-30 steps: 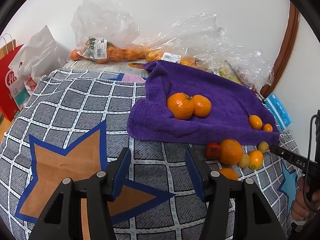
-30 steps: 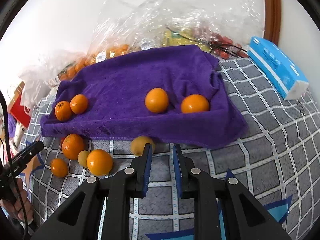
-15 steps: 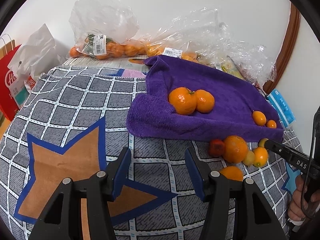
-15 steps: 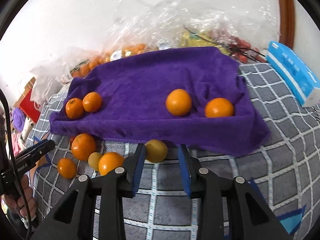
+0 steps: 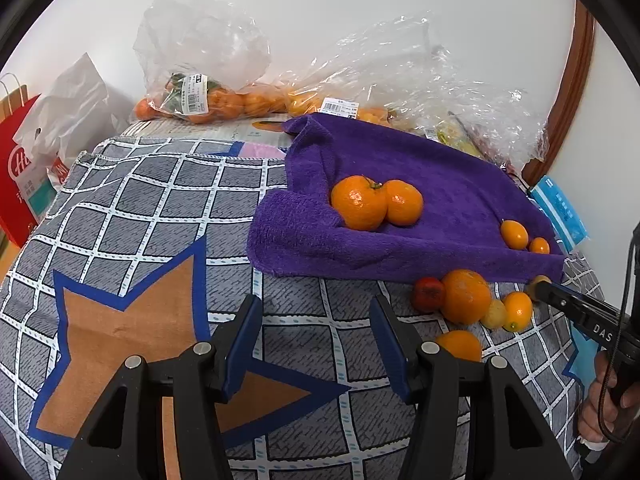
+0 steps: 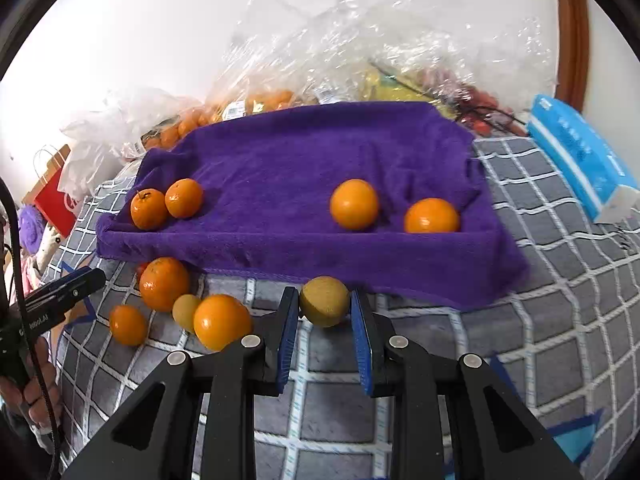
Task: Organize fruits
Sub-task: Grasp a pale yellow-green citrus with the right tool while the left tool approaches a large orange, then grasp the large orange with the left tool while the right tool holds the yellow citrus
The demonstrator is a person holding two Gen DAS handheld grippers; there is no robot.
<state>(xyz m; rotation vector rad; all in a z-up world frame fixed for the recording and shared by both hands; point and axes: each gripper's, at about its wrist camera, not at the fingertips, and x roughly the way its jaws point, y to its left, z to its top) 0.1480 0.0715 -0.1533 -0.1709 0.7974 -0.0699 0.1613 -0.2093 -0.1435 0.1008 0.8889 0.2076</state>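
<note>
**Yellow-green fruit between the right fingers, not yet gripped**

While the right gripper (image 6: 324, 328) sits low on the checked cloth (image 6: 560, 300), I see its two blue pads spread, with the yellow-green fruit (image 6: 324, 301) lying just at their tips, in the lower centre of the right wrist view. Whether either pad touches the skin I cannot tell; nothing is clamped. The fruit lies dead ahead of this tool, along the line of its fingers, so I judge the coming move to be a short push forward and then a squeeze. It is round, with no long axis to line up on.

Just beyond it runs the front edge of the purple towel (image 6: 304, 168), where four oranges rest: a touching pair (image 6: 166, 204) at the left and two apart toward the right. To the lower left, a loose cluster of fruit (image 6: 180, 304) lies on the cloth.

My left gripper (image 5: 316, 344) hovers wide apart and holding nothing over the cloth at the bottom of its own view, well away from the yellow-green fruit. The right hand is plainly the nearer one. I judge the towel to be where this fruit belongs.
</note>
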